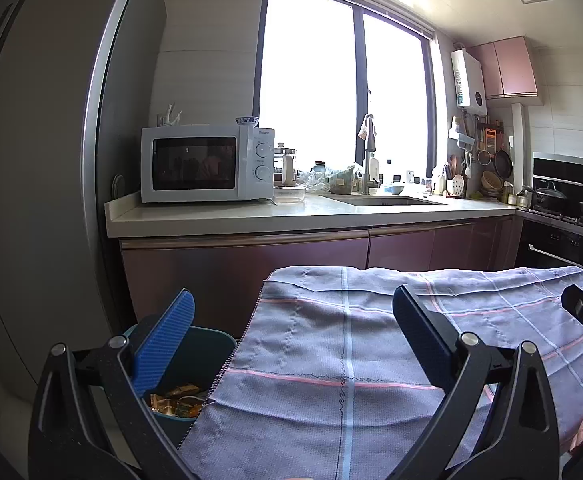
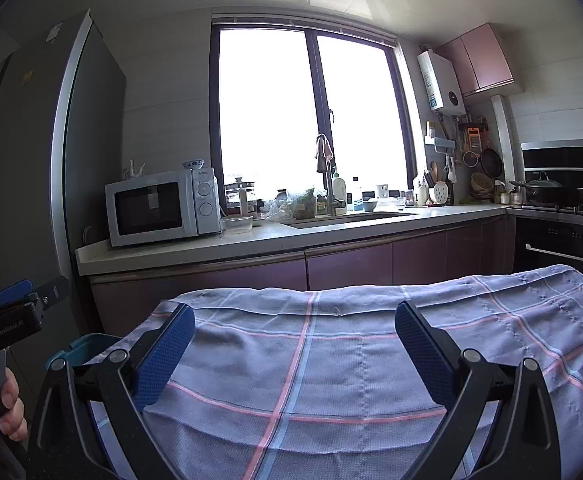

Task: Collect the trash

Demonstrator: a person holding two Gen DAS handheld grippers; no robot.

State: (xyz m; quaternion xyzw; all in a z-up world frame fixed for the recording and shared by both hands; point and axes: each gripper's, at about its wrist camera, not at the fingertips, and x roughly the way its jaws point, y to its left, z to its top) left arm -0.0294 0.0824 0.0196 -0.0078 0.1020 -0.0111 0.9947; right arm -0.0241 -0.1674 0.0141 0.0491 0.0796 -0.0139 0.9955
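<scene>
A teal trash bin [image 1: 207, 350] stands at the left edge of a table covered by a grey checked cloth [image 1: 343, 344]. Gold and brown wrappers [image 1: 177, 398] lie inside the bin. My left gripper [image 1: 291, 316] is open and empty, its left finger above the bin and its right finger over the cloth. My right gripper [image 2: 295, 328] is open and empty above the cloth [image 2: 331, 360]. The bin's rim [image 2: 87, 344] shows at the cloth's left edge in the right wrist view. The left gripper's body [image 2: 7, 320] shows at far left there.
A tall grey fridge [image 1: 39, 160] stands left of the bin. Behind the table is a counter [image 1: 251, 212] with a white microwave [image 1: 207, 164], a sink and faucet [image 1: 367, 160], and a stove with pots [image 1: 563, 200] at the right.
</scene>
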